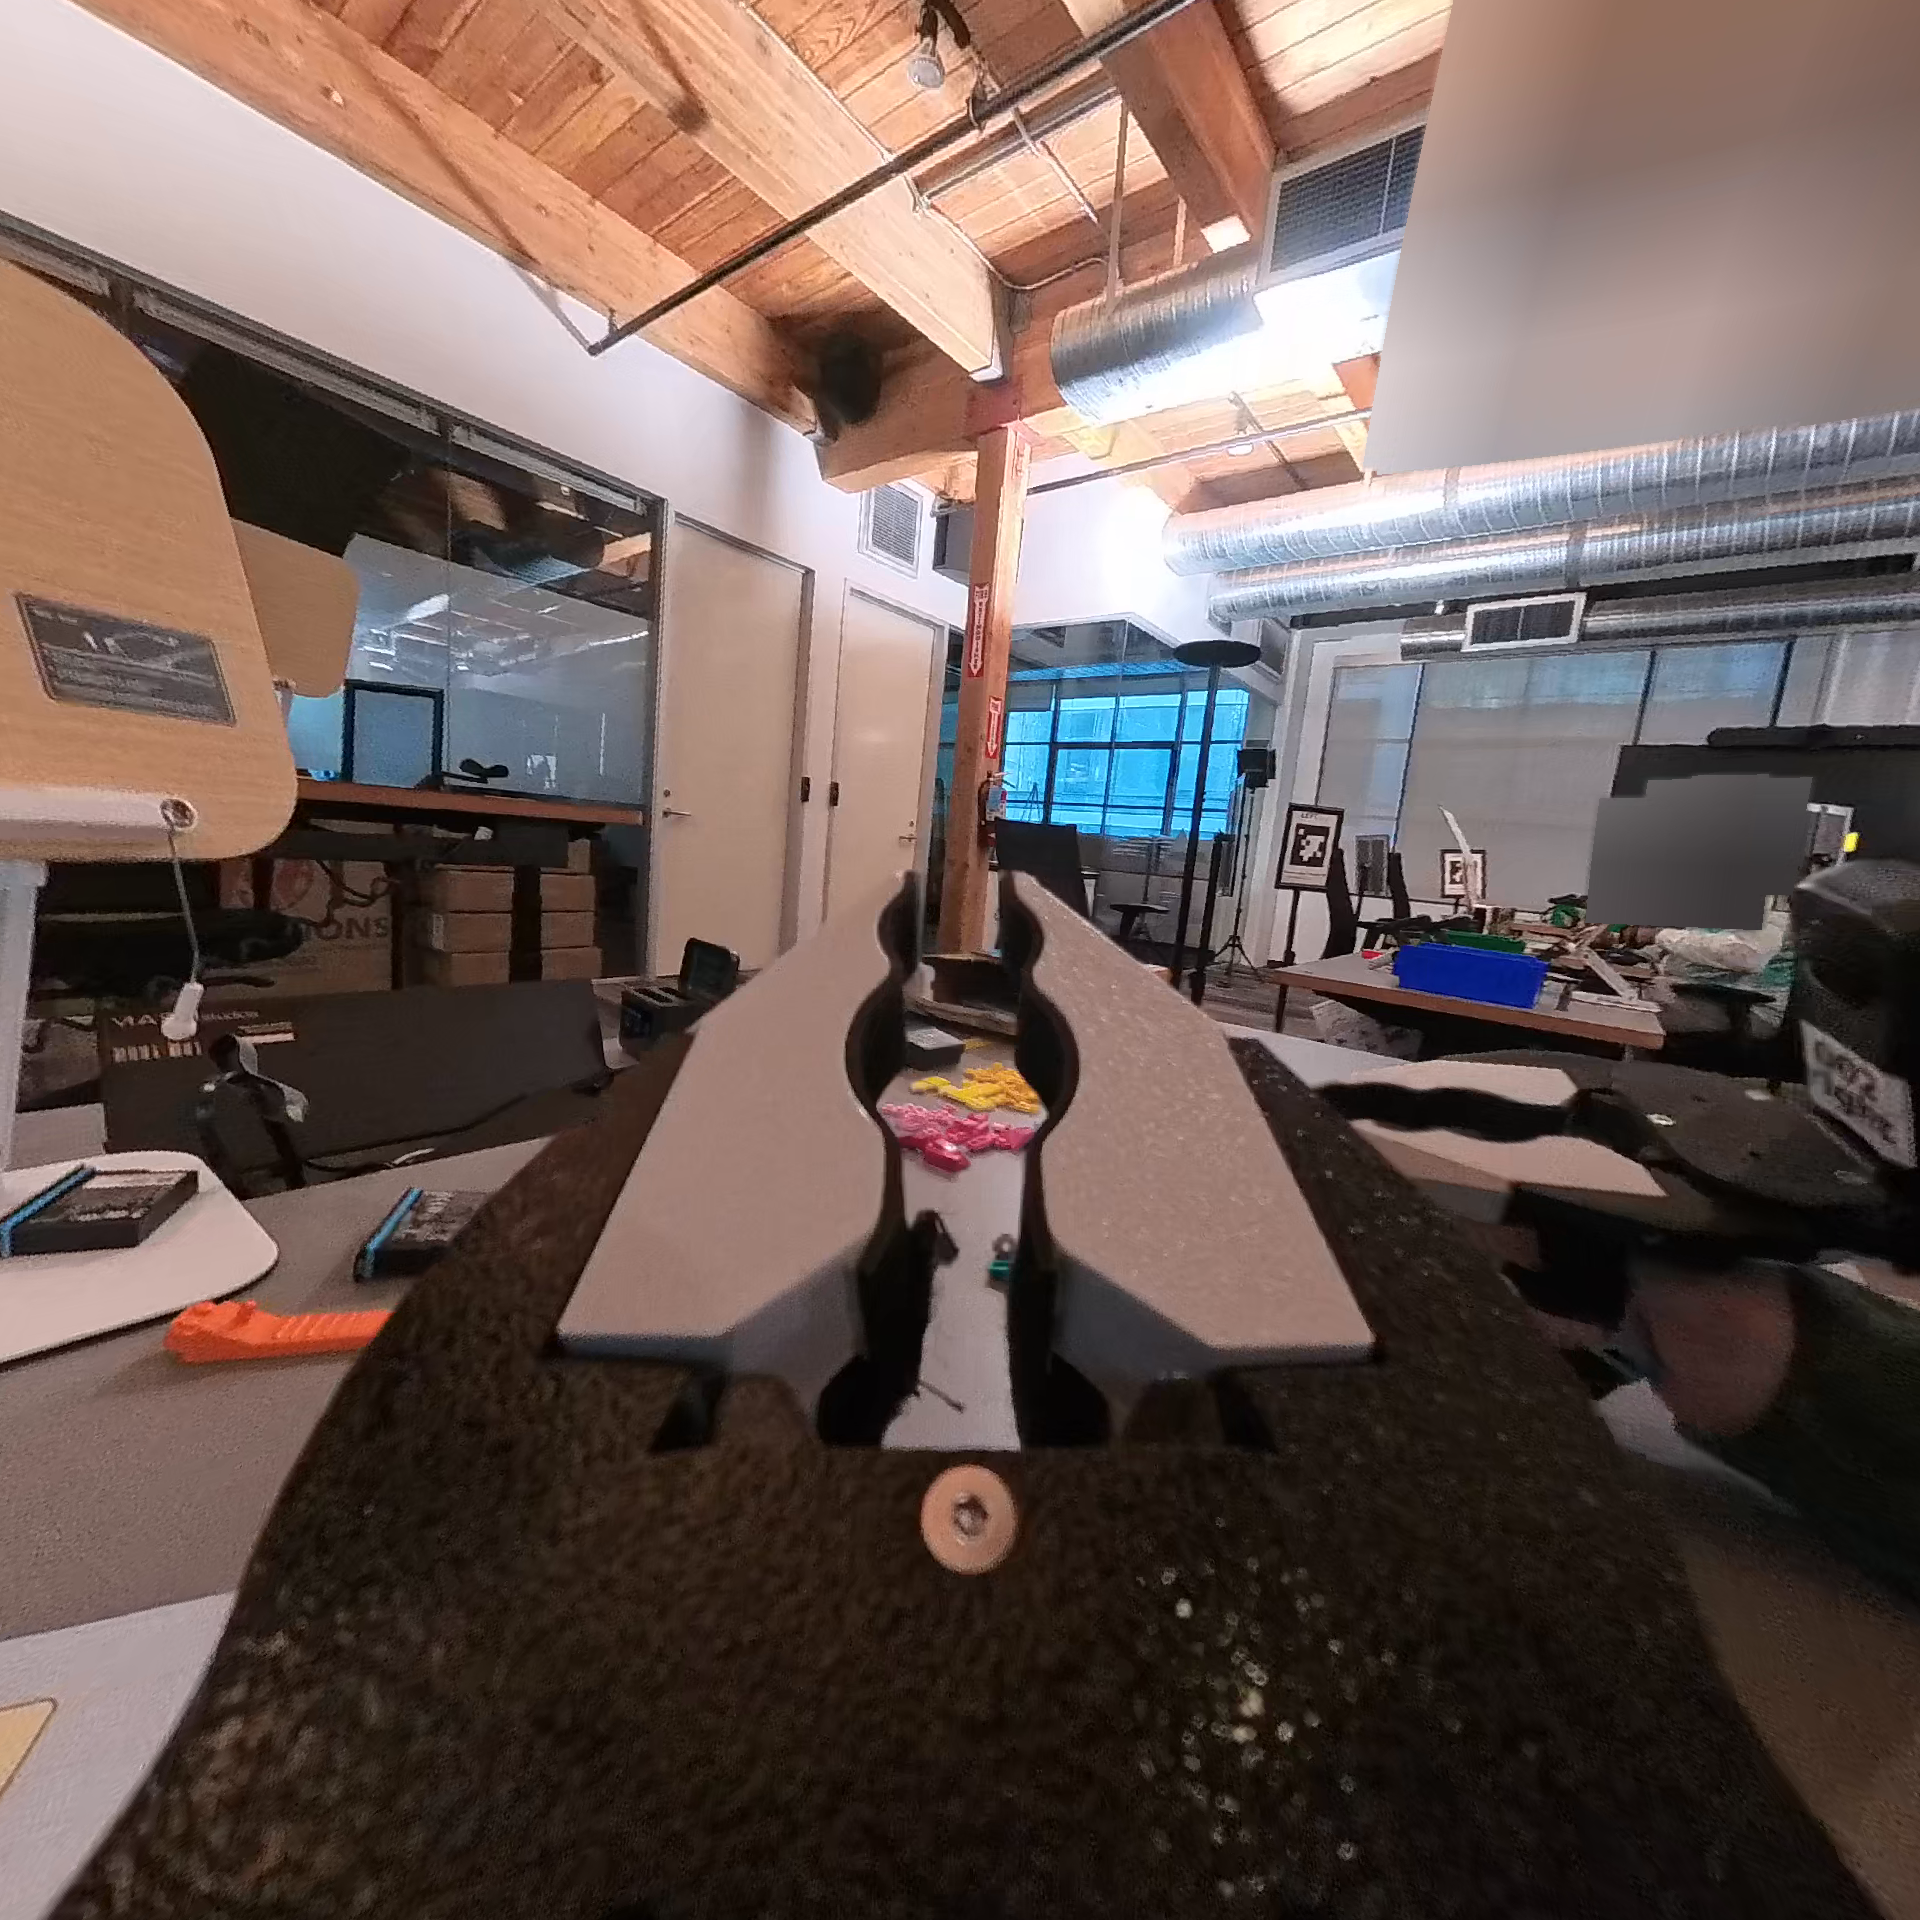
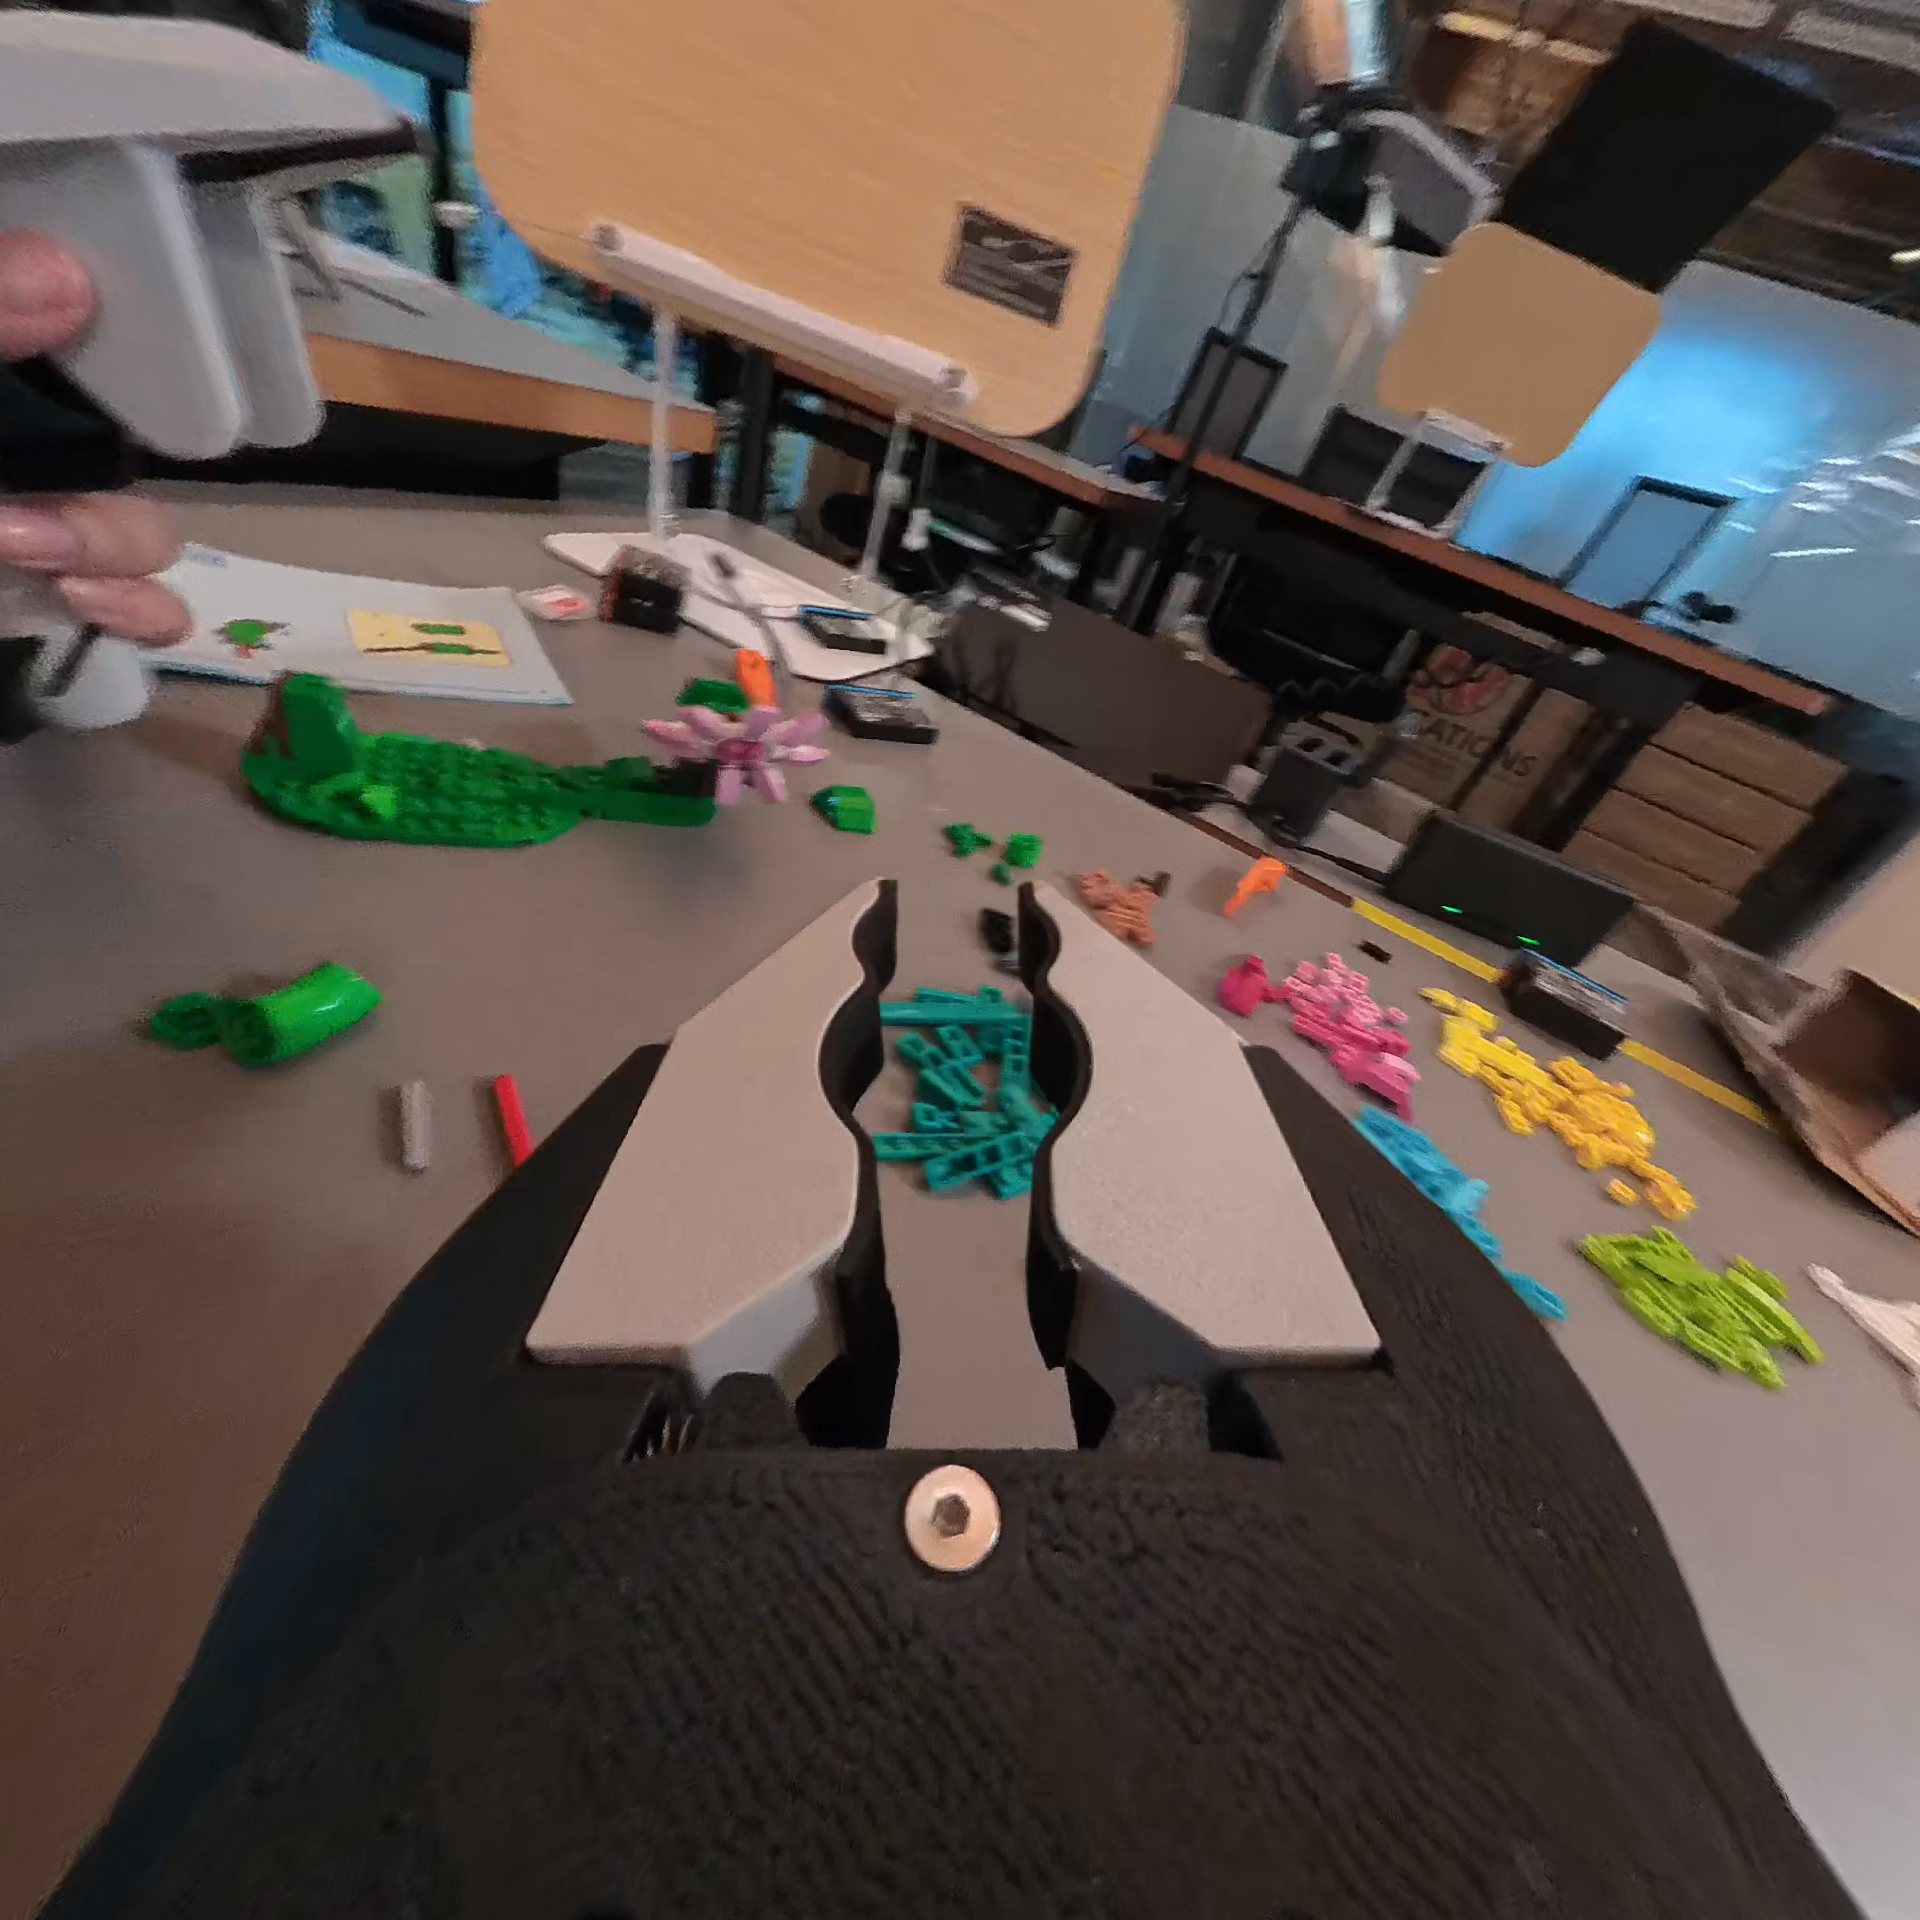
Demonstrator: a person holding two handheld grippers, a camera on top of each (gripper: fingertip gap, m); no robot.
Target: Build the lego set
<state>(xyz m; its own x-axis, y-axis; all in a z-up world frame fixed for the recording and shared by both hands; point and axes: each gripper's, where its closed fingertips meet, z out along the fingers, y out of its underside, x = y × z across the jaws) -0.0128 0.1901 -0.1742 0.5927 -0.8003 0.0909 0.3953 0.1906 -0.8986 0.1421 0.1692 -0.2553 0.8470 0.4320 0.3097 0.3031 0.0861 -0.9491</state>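
Observation:
My right gripper (image 2: pixel 956 902) is open and empty, hovering low over a pile of teal pieces (image 2: pixel 961 1101). A green baseplate build (image 2: pixel 416 795) with a pink flower (image 2: pixel 743 743) at its right end lies far left. A green cylinder piece (image 2: pixel 286 1013), a grey pin (image 2: pixel 414 1122) and a red pin (image 2: pixel 511 1117) lie to the left of it. My left gripper (image 1: pixel 963 902) is open and empty, raised and pointing across the table; between its fingers I see pink (image 1: pixel 956 1127) and yellow (image 1: pixel 982 1086) piles. It shows at the top left of the right wrist view (image 2: pixel 156 260).
Pink (image 2: pixel 1340 1023), yellow (image 2: pixel 1558 1101), light blue (image 2: pixel 1444 1174), lime (image 2: pixel 1694 1299) and brown (image 2: pixel 1117 899) piles lie to the right. An instruction booklet (image 2: pixel 364 634) lies behind the build. An orange separator (image 1: pixel 275 1330), a wooden-panel stand (image 2: pixel 810 187) and a cardboard box (image 2: pixel 1829 1081) ring the area. To the red pin (image 2: pixel 511 1117): right tips about 11 cm, left tips about 20 cm. From the right gripper's tips to the green cylinder piece (image 2: pixel 286 1013) is close to 15 cm. My left gripper's tips are some 15 cm from the green baseplate build (image 2: pixel 416 795).

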